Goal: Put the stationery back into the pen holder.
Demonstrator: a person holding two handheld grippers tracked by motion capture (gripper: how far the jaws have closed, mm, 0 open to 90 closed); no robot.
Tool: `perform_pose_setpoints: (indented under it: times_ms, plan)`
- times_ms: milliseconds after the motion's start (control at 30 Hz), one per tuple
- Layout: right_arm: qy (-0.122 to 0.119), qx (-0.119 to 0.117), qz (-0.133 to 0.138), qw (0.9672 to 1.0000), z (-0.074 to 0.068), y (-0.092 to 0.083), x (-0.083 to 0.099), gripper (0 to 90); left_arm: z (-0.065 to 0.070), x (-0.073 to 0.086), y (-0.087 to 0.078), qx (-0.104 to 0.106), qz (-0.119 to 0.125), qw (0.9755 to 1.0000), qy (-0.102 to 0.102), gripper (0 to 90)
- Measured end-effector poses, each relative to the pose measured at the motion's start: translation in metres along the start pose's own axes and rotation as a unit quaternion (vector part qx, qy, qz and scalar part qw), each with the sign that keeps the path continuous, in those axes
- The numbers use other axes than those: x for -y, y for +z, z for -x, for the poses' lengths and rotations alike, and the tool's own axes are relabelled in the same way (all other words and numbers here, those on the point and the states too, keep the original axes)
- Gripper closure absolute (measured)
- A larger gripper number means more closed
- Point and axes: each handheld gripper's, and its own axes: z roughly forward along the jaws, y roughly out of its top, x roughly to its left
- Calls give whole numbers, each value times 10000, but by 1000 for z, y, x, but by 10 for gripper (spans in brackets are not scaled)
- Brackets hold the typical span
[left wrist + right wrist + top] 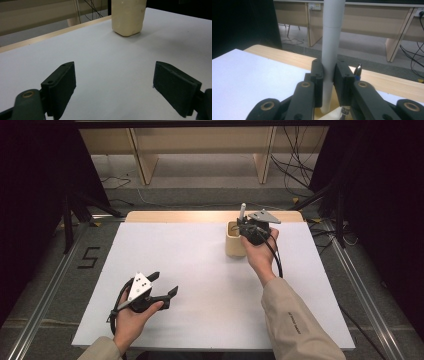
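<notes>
A cream pen holder (233,240) stands on the white table top (200,270) toward the back right; it is also ahead in the left gripper view (128,16). My right gripper (243,226) is at the holder's mouth, shut on an upright white marker (242,211). In the right gripper view the marker (331,50) runs straight up between the two pads (318,75), its lower end over the holder's rim. A dark pen (357,70) stands in the holder just behind. My left gripper (166,285) rests low at the front left, open, with nothing between its jaws (113,85).
The wooden table edge (210,216) runs along the back of the white sheet. Beyond it stand wooden bench legs (145,165) and loose cables (295,165) on the floor. Metal rails (45,295) flank the table.
</notes>
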Motion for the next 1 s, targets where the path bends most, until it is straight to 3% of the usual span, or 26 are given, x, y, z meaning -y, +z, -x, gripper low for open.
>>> perform_pose_setpoints:
  times_ms: [1000]
  plan:
    - [-36,26,-473,9989,5,17,13,788,1,1,1,32,-46,10000,22,185]
